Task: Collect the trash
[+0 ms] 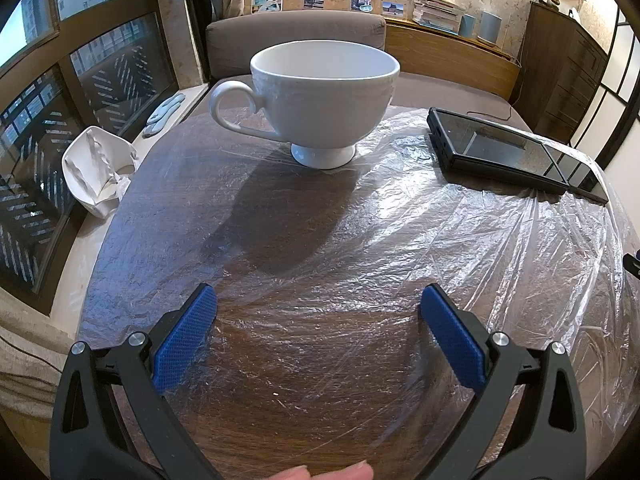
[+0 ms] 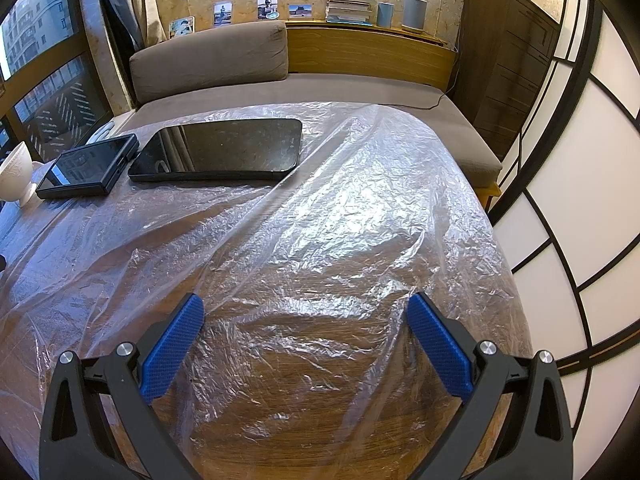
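Note:
A thin clear plastic sheet [image 1: 460, 232] lies crumpled over the round wooden table [image 1: 280, 392]; it also shows in the right wrist view [image 2: 340, 232], bunched in folds. A white footed teacup [image 1: 320, 100] stands on the sheet at the far side; its edge shows in the right wrist view [image 2: 16, 176]. My left gripper [image 1: 318, 300] is open and empty, just above the sheet, well short of the cup. My right gripper [image 2: 306, 306] is open and empty, low over the crinkled plastic near the table's right side.
A small black device [image 1: 492, 148] and a black tablet [image 2: 220, 150] lie on the sheet at the far side. A crumpled white paper bag [image 1: 96, 168] sits off the table's left edge by the window. A brown sofa [image 2: 280, 92] stands behind the table.

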`<state>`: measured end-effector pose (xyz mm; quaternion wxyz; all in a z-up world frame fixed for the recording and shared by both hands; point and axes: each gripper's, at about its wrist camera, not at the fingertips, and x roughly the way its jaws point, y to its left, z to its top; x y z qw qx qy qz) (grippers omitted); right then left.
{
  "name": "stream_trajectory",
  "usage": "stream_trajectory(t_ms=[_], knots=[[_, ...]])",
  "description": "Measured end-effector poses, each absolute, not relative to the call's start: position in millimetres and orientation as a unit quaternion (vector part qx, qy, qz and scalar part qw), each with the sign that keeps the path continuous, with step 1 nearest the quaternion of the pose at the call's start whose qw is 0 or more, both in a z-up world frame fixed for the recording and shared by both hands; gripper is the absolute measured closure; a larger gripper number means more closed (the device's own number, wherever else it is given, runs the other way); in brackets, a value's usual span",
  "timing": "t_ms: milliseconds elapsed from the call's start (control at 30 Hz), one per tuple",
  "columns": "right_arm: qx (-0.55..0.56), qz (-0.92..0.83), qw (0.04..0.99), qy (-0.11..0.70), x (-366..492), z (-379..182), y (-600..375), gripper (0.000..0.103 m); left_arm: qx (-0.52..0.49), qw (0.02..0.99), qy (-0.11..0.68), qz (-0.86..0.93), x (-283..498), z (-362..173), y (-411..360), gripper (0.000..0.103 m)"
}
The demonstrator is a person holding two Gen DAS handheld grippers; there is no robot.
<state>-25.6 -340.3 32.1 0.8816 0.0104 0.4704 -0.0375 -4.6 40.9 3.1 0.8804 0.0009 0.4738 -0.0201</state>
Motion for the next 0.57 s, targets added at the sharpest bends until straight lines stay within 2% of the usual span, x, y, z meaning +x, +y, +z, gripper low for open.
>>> stream_trajectory(t_ms=[567], knots=[[0.011, -0.038, 0.882, 0.47, -26.9, 31.2, -340.0, 0.004, 0.0, 0.88, 0.474, -0.019, -4.3, 4.7, 46.2, 0.001]])
